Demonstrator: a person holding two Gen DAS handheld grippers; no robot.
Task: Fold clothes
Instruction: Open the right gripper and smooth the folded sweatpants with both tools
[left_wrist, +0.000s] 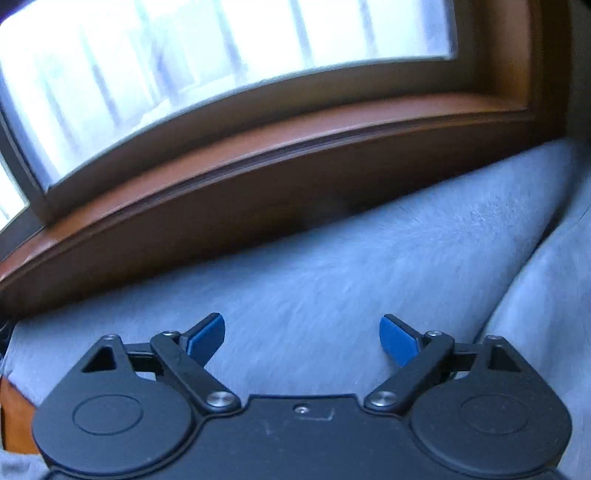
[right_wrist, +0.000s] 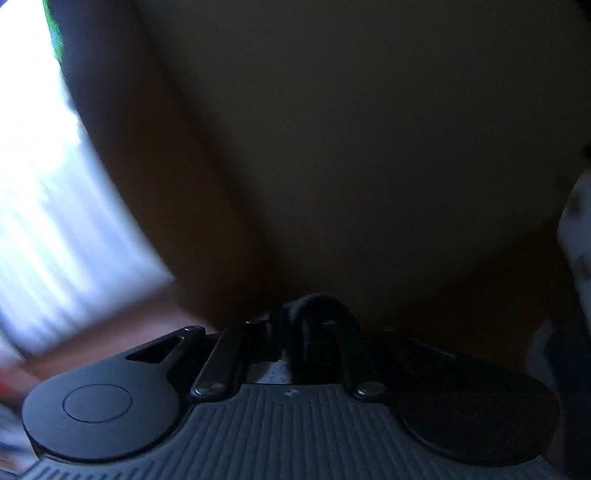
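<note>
cloth (left_wrist: 332, 280) below window sill (left_wrist: 280, 147), window (left_wrist: 184, 66) above

Left wrist view sits low and close over grey-blue fabric (left_wrist: 332, 266), looking forward and slightly up at the window (left_wrist: 184, 74) with its brown wooden sill (left_wrist: 258, 162) just beyond the cloth. Right wrist view is dim and blurred, facing a dark surface, with the bright window (right_wrist: 44, 203) at its left edge, the one part both views share.
</note>
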